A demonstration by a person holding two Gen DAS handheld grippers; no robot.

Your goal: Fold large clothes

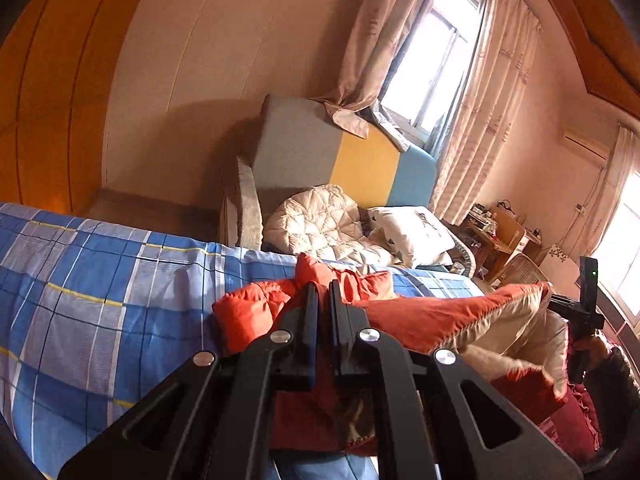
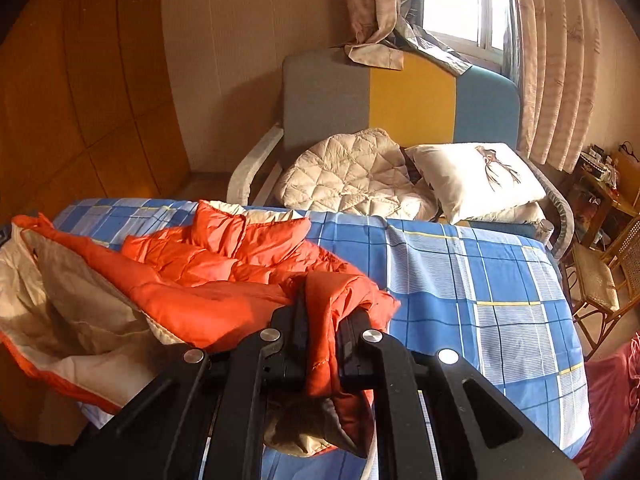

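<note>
An orange padded jacket (image 2: 208, 280) with a cream lining lies crumpled on a bed with a blue checked sheet (image 2: 480, 280). My right gripper (image 2: 324, 300) is shut on a fold of the jacket's orange edge and holds it above the sheet. My left gripper (image 1: 323, 292) is shut on another part of the same jacket (image 1: 432, 320), with orange cloth bunched between and around its fingers. In the left wrist view the right gripper's body (image 1: 584, 312) shows at the far right, beyond the jacket. The cream lining (image 2: 80, 312) faces up on the left.
Behind the bed stands an armchair (image 2: 412, 100) with a grey, yellow and blue back, holding a cream quilted cushion (image 2: 356, 176) and a white pillow (image 2: 476, 176). A rattan chair (image 2: 600, 276) and a cluttered side table (image 2: 604, 176) stand at the right. Curtains and a window are behind.
</note>
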